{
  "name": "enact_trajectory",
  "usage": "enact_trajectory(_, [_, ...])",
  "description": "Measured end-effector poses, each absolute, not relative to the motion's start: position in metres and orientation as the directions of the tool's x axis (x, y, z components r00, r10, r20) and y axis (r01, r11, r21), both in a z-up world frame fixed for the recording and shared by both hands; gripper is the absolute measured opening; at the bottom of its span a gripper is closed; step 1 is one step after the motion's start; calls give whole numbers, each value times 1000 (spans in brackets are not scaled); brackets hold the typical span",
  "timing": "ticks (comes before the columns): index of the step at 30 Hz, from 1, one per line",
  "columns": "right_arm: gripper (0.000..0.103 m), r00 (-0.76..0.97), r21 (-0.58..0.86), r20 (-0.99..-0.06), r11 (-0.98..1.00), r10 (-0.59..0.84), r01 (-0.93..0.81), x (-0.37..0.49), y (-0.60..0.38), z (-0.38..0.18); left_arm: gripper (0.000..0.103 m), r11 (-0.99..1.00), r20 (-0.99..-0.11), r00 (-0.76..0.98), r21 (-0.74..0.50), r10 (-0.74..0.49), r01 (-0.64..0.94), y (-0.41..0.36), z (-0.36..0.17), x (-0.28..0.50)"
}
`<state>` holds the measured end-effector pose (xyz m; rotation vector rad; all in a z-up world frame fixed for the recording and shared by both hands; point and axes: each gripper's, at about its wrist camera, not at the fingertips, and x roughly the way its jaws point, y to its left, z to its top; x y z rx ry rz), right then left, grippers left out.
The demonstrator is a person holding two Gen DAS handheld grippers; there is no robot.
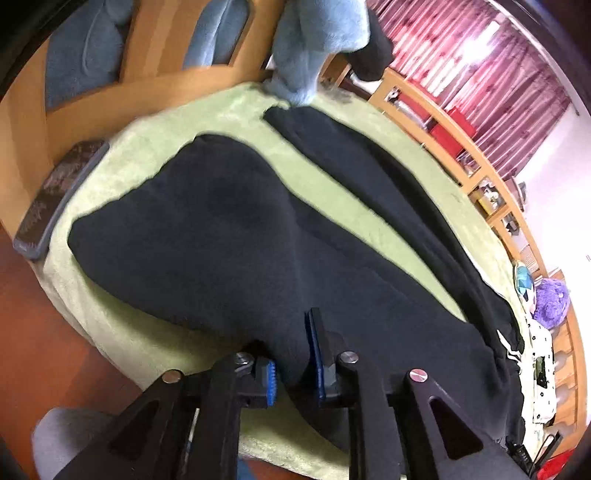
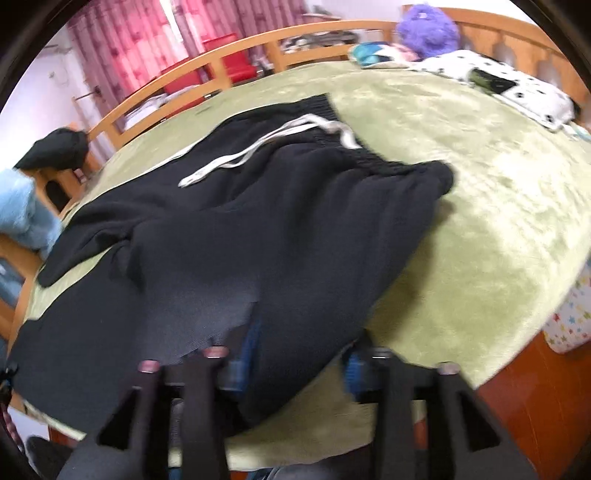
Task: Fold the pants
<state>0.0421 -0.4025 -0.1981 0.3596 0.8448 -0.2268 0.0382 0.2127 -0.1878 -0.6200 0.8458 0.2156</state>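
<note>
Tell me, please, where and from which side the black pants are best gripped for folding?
Grip the black pants along the near leg's outer edge, coming in from the bed's near side. That edge lies flat and free at the mattress border, while the far leg lies spread apart, ready to be covered.

A bed with a green fluffy blanket [image 2: 461, 206] carries everything. The black pants [image 2: 258, 236] lie spread flat on the blanket. Beyond the pants' waistband, near the wooden bed frame [image 2: 295, 33], lie a white spotted pillow [image 2: 524, 92] and a purple plush toy [image 2: 428, 33].
</note>
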Motion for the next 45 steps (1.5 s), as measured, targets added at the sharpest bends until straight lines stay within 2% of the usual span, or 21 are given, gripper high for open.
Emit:
enact_trajectory(2, [48, 644, 248, -764, 908, -30, 338, 42, -410, -204, 20, 792, -772, 634, -410, -38, -453, 220, -196, 39])
enact_trajectory(4, [48, 638, 268, -770, 902, -10, 338, 44, -414, -211, 34, 776, -784, 620, -392, -1, -494, 228, -202, 36])
enact_trajectory(7, [47, 622, 262, -783, 903, -6, 339, 52, -412, -216, 49, 727, -788, 614, -389, 56, -566, 251, -208, 31])
enact_trajectory(14, [48, 600, 247, -800, 895, -28, 371, 63, -410, -218, 50, 703, -751, 660, -461, 15, -541, 271, -222, 46])
enact_trajectory(15, [48, 595, 244, -803, 893, -33, 379, 64, -410, -218, 42, 702, -746, 666, -464, 20, -540, 272, -221, 47])
enact_trajectory(16, [44, 593, 237, -804, 890, -45, 389, 65, -409, -217, 22, 696, -733, 679, -475, 24, -538, 274, -219, 47])
enact_trajectory(17, [38, 592, 234, -804, 888, -52, 395, 66, -408, -216, 14, 693, -713, 701, -507, -2, -513, 277, -215, 49])
enact_trajectory(19, [22, 608, 238, -792, 885, -62, 400, 65, -403, -207, 7, 701, -689, 723, -537, -45, -469, 277, -203, 56])
enact_trajectory(21, [17, 612, 204, -786, 896, -92, 396, 66, -396, -198, 7, 727, -649, 758, -550, -64, -410, 272, -179, 64])
enact_trajectory(23, [17, 631, 213, -771, 899, -85, 382, 70, -390, -180, 7, 747, -613, 787, -557, -76, -362, 269, -152, 77])
enact_trajectory(30, [17, 720, 355, -694, 866, -8, 352, 107, -407, -113, 7, 794, -583, 812, -508, -32, -333, 257, -89, 137])
enact_trajectory(32, [17, 729, 371, -684, 866, 11, 335, 127, -410, -102, 7, 799, -574, 818, -504, -28, -327, 252, -79, 155])
enact_trajectory(36, [16, 751, 318, -660, 899, -19, 302, 179, -404, -79, 7, 819, -561, 828, -466, 19, -335, 240, -63, 193])
enact_trajectory(45, [15, 779, 360, -627, 886, -1, 291, 308, -419, -62, 7, 809, -540, 837, -451, 89, -377, 232, -49, 298])
